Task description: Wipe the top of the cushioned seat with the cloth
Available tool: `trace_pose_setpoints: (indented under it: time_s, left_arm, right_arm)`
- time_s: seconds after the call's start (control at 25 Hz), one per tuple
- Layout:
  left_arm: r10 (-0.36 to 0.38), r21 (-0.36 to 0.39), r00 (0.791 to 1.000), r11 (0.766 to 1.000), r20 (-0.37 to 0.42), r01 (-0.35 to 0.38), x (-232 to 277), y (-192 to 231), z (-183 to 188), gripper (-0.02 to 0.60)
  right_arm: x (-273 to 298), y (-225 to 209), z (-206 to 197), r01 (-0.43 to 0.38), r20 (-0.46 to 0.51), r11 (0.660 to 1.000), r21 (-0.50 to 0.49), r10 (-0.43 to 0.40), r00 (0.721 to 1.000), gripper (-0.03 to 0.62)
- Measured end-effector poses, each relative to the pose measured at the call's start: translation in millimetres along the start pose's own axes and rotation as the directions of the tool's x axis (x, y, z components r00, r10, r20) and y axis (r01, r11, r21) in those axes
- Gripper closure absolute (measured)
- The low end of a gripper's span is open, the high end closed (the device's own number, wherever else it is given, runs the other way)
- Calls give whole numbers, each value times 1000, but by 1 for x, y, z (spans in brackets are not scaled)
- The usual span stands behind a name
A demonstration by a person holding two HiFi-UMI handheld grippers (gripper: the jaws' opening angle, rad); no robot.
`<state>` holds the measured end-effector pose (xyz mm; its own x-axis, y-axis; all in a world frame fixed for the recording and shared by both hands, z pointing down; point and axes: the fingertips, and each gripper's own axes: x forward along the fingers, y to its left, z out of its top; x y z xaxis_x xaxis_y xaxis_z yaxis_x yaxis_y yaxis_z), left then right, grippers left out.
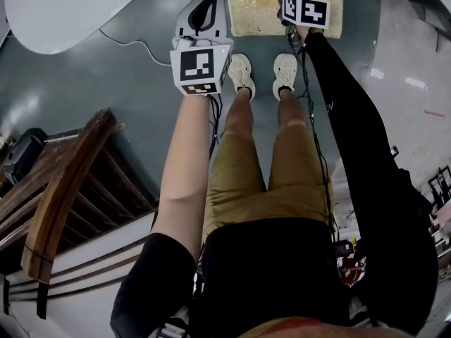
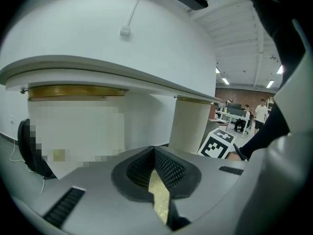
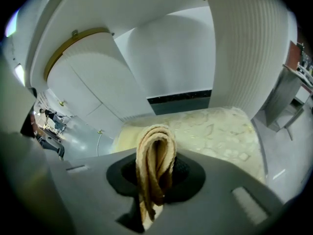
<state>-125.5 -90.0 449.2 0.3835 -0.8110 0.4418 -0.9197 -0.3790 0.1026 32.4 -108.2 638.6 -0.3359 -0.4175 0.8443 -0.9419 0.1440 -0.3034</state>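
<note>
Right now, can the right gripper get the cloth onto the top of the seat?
Probably yes. The right gripper is shut on the cloth, and the seat lies bare just past it, with nothing between them.

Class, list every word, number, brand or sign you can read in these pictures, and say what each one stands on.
No words, numbers or brand names can be read in any view.
The left cube and the right cube show only black-and-white square patterns, not letters.
The cloth and the seat bear no lettering.
Far-off things in the room are too small to read.
</note>
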Motion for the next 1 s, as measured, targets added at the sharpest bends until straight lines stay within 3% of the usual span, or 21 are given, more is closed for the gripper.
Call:
trace_pose_setpoints:
  time_s: [0.36,0.6,0.8,1.0]
  left_arm:
    - [-25,13,1000,1000,-1,25,34,-72,15,574]
    - [-22,29,1000,999,5,22,49,-107,21,574]
    - [-18,36,1000,999,-6,18,54,-119,16,575]
    - [-36,54,999,998,-23,38,48,-124,8,574]
  right_arm:
    - [-62,-159,-5,166,9,985,43,-167,986,539]
    - [-100,-253,-9,330,4,938,109,-332,943,539]
    - [-117,-282,-12,354,16,923,149,-360,933,539]
    - [-131,-276,-11,348,56,927,140,-359,932,539]
